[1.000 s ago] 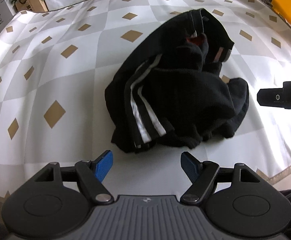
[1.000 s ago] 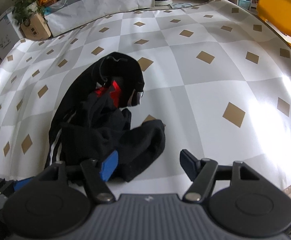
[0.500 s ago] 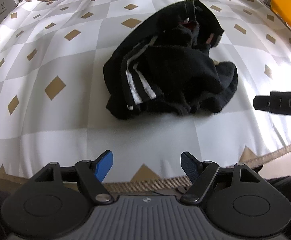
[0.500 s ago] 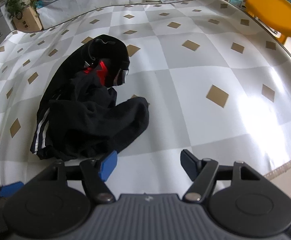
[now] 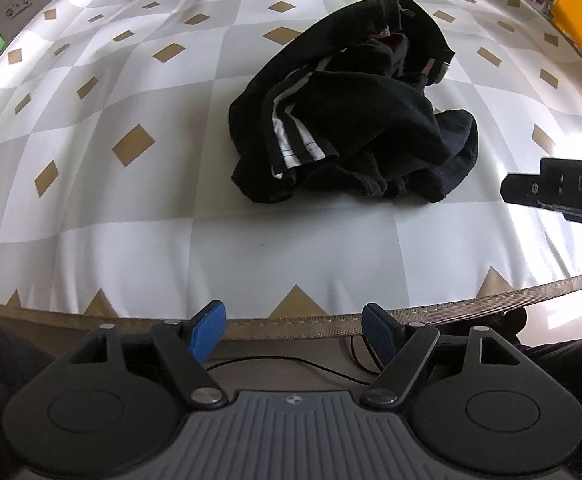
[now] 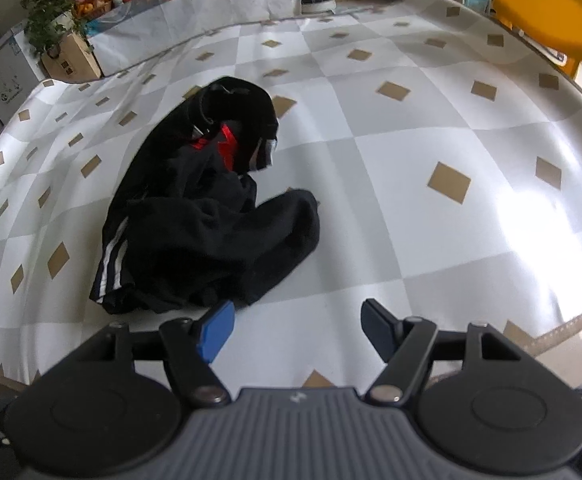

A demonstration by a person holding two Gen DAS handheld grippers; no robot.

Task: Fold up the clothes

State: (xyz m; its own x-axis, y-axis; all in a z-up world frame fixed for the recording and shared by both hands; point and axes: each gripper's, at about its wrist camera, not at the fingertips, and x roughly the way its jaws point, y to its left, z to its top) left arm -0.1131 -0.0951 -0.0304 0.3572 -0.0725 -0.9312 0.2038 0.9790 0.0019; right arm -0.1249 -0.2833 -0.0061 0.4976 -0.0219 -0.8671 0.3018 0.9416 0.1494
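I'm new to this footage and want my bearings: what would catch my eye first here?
A crumpled black garment with white side stripes lies in a heap in the middle of a tablecloth of grey and white checks with tan diamonds. A flash of red lining shows near its far end. Both claws, left and right, stand open and empty near the table's front edge.

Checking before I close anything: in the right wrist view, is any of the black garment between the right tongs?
No: the right tongs stand open over bare tablecloth, and the black garment lies beyond the left fingertip.
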